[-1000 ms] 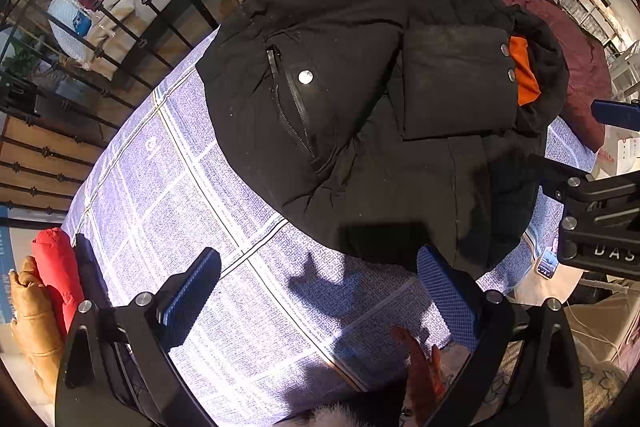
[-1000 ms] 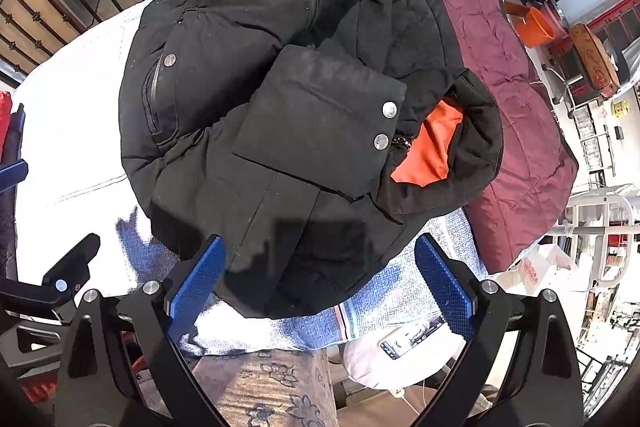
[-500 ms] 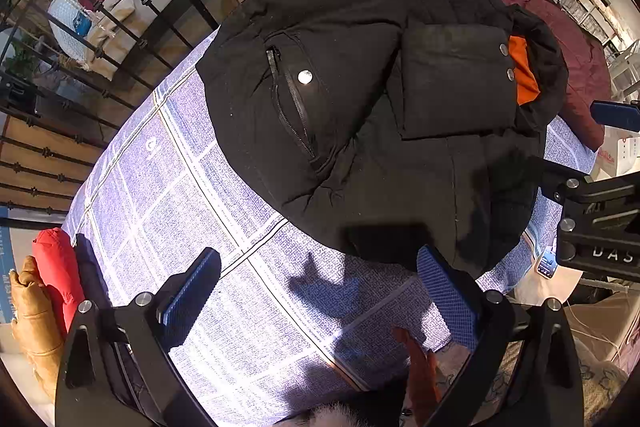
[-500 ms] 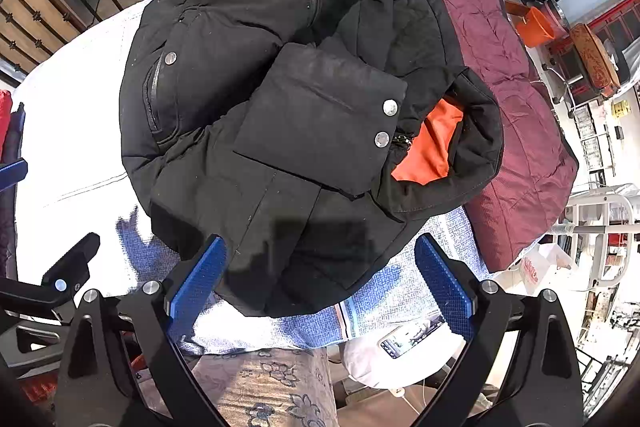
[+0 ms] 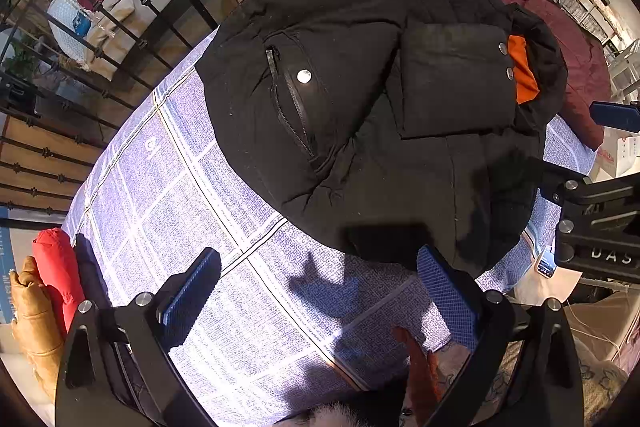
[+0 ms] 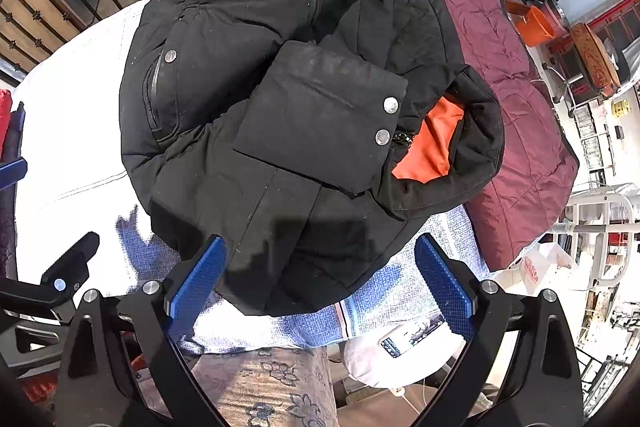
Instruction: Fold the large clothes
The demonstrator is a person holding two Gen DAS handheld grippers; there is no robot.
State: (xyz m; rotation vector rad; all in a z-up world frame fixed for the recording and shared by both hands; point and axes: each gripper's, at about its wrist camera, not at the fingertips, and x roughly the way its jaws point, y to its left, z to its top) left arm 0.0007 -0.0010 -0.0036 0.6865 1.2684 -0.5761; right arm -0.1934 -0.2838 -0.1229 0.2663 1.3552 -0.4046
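Nothing has moved: our left gripper (image 5: 318, 293) and right gripper (image 6: 320, 279) gape empty; black jacket (image 6: 288, 115) hem at 12, hood toward 4.

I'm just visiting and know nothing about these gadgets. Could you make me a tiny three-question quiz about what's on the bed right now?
1. True or false: the right tool is clamped on the puffy black padded jacket.
2. What colour is the jacket's lining showing inside the hood?
3. Which lies to the right of the black jacket in the right wrist view: A) a maroon quilted coat, B) a green towel, C) a yellow pillow?

Key: 1 false, both the right tool and the left tool are open and hold nothing; 2 orange; 3 A.
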